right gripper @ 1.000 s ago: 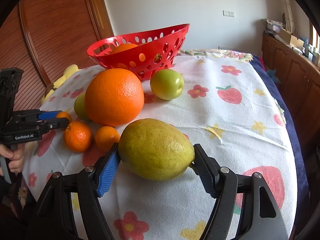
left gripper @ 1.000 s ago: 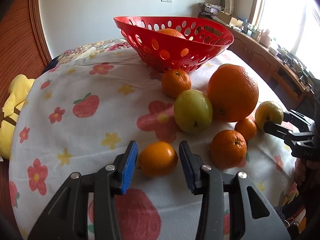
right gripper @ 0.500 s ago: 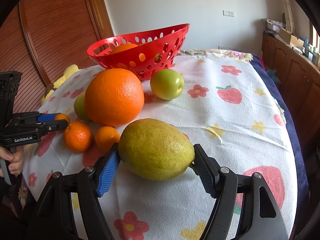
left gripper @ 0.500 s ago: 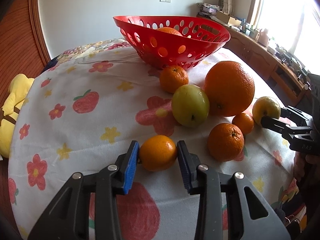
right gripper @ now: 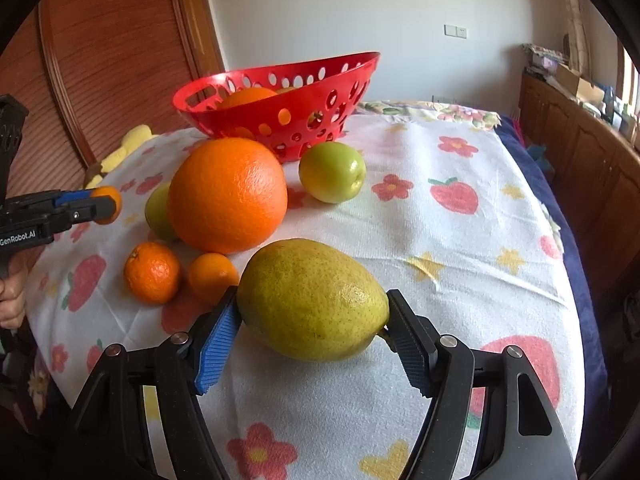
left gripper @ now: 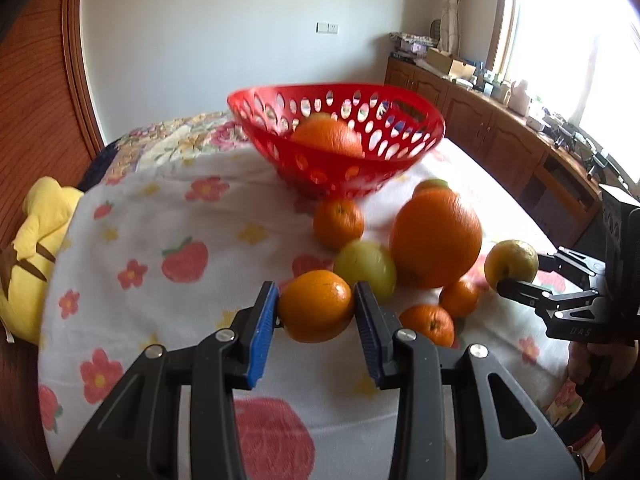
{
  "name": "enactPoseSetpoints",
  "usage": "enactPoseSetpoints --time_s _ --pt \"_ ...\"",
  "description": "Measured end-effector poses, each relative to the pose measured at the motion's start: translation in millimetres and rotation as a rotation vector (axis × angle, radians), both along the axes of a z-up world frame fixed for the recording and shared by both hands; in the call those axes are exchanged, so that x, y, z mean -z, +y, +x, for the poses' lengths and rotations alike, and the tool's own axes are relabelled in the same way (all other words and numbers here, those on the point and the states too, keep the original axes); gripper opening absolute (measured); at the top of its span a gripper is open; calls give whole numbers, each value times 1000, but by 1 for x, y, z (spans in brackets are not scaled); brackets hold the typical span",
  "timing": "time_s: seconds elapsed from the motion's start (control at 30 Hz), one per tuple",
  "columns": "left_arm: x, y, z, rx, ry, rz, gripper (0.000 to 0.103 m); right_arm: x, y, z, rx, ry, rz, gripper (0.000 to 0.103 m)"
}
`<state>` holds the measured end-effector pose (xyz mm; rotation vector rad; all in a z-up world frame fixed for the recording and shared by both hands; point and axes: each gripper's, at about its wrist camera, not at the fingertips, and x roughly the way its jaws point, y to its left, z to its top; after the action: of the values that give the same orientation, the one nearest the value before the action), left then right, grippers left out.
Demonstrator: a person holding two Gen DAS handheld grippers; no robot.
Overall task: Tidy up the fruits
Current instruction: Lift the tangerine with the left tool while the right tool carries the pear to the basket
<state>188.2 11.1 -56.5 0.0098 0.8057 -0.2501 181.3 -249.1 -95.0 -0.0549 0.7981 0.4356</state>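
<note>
1. We note the pear [right gripper: 312,300] lying on its side on the flowered cloth [right gripper: 440,248], nearer the camera than the red basket [right gripper: 280,100]; its long axis runs across the right gripper's [right gripper: 312,334] gap, with the narrow stem end toward the right-hand finger.
2. We find that gripper about half open, both pads in contact with the pear's two ends; the fruit rests on the cloth.
3. We record the left gripper [left gripper: 316,320] closed down narrow on a small orange [left gripper: 316,306], its blue pads pressing both flanks. The orange is round; we cannot tell which way its stem points. It sits in front of the basket and appears clear of the cloth.
4. Between that orange and the basket we see a large orange [left gripper: 436,238], a green fruit [left gripper: 366,266] and further small oranges.
5. The basket holds an orange [left gripper: 328,138].
</note>
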Motion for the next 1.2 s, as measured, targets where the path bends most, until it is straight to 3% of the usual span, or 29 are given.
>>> enactPoseSetpoints --time_s 0.27,0.53,0.9,1.2 --pt "-26 0 23 15 -59 -24 37 -49 -15 12 -9 -78 24 73" --pt "-47 -4 58 24 -110 -31 37 -94 -14 50 -21 -157 23 73" --pt "-84 -15 106 64 -184 -11 37 -117 8 98 -58 -207 5 73" --pt "-65 -13 138 37 -134 -1 37 -121 36 127 -100 -192 4 73"
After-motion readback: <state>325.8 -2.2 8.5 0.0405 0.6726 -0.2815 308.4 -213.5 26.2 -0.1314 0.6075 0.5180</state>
